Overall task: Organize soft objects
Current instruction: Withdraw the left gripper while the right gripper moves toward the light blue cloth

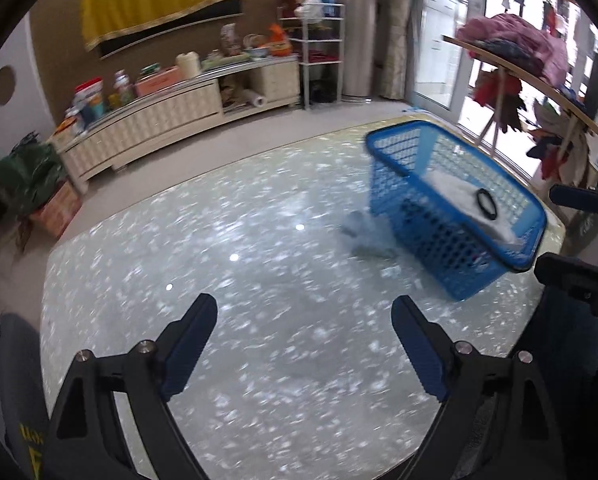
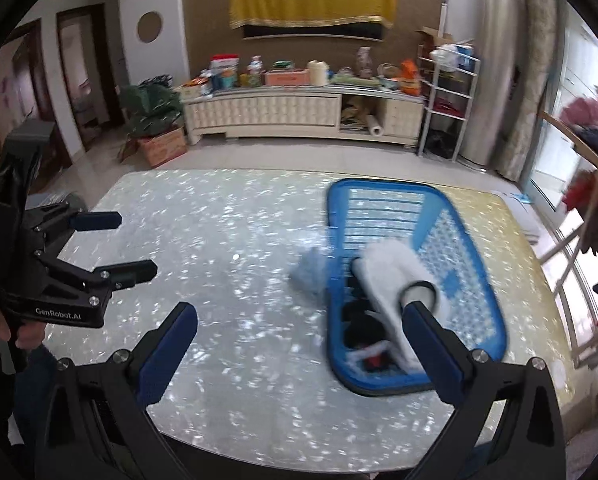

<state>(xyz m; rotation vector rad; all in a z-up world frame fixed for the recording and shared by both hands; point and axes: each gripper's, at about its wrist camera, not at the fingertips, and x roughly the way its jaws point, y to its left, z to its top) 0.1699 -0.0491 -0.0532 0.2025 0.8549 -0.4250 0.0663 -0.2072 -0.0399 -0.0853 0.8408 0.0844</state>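
Right wrist view: both grippers — left gripper (image 2: 119, 246) and right gripper (image 2: 299, 320) — stand spread and empty. A pale blue soft thing (image 2: 310, 274) lies on the table just beside the blue basket (image 2: 483, 292), touching its left wall — probably light and floppy, best pinched mid-bunch.

A basket (image 2: 471, 280) is sitting on the desk's (image 2: 219, 240) right side, holding a towel (image 2: 383, 280) and a ring (image 2: 419, 294); a cloth (image 2: 311, 274) is lying against its left wall.
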